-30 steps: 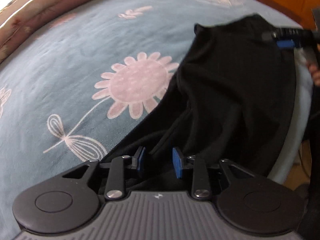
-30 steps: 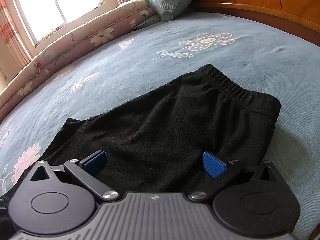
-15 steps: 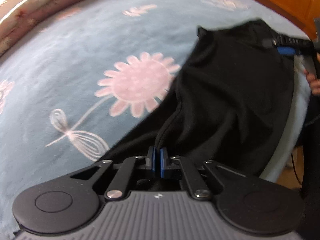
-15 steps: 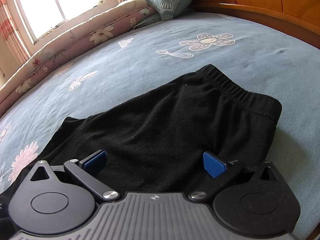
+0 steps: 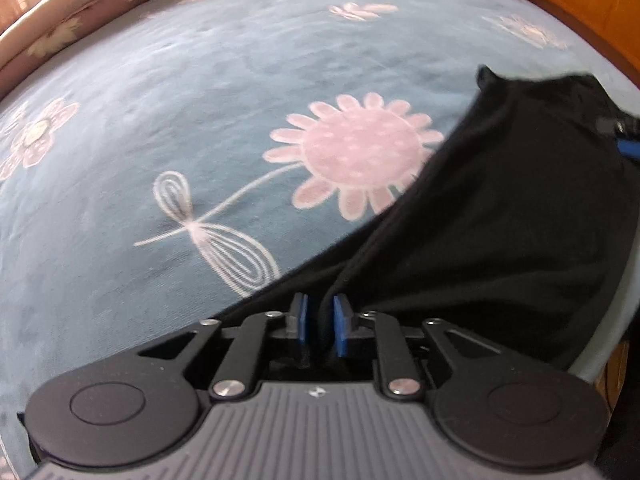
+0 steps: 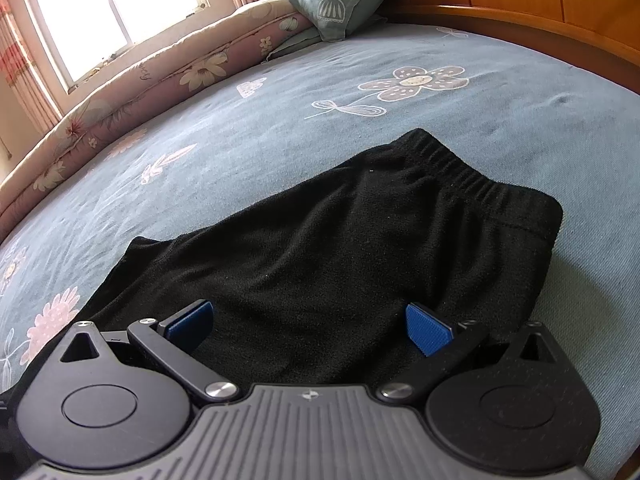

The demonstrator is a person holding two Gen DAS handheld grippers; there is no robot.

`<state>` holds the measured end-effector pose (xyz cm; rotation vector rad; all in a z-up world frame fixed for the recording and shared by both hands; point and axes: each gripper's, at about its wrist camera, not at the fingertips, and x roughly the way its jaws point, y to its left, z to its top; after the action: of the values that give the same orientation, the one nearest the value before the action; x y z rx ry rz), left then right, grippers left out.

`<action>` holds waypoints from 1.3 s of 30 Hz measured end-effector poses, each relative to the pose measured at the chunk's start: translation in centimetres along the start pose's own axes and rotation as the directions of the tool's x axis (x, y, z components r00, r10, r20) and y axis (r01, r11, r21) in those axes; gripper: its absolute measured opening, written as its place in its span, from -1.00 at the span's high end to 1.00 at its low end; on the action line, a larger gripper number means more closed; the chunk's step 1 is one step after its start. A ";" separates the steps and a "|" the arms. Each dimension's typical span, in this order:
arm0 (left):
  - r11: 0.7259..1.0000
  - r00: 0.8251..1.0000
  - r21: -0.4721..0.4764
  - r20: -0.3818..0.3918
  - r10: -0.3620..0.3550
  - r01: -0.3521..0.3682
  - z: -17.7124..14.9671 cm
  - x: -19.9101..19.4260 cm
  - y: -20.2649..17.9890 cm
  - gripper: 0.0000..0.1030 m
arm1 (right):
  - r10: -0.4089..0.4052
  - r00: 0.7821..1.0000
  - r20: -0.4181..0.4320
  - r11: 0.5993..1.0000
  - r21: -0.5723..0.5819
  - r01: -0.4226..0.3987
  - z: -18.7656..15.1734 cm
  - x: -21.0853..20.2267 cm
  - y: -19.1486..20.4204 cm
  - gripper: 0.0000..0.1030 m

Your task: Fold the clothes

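The left gripper (image 5: 319, 322), clamped tight half a second ago, is opening again; a ridge of the black pants (image 5: 500, 216) sits between its pads, apparently unpinched, so the pinch likely needs redoing. The right gripper (image 6: 308, 326) hovers released above them. Beyond, the pants lie on the bed (image 6: 280, 128).

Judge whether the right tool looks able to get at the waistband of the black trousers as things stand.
Probably yes. The right tool is open over the black trousers, and the waistband lies flat and uncovered ahead of it on the bed, with nothing between them.
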<state>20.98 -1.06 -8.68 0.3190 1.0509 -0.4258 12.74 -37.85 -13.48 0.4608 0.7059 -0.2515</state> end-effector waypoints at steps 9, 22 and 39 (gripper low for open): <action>0.997 0.993 0.043 0.101 0.063 -0.068 -2.8 -6.8 -1.1 0.43 | 0.025 1.000 0.001 0.999 0.026 -0.025 0.1 -0.3 -0.4 -1.00; 0.894 0.959 -0.355 -0.016 0.284 -0.271 -11.0 -9.2 7.7 0.29 | 0.071 0.997 0.003 0.996 0.048 -0.071 -0.1 -0.8 -0.7 -1.00; 0.841 0.958 -0.518 0.132 0.256 -0.154 -17.8 -11.6 13.4 -0.01 | 0.582 0.813 -0.011 0.695 -0.511 -0.505 -1.9 -6.9 16.3 -0.90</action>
<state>8.87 20.81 -5.99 -0.0815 0.8837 0.0244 12.67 -22.22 -4.89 0.1357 0.4267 0.4602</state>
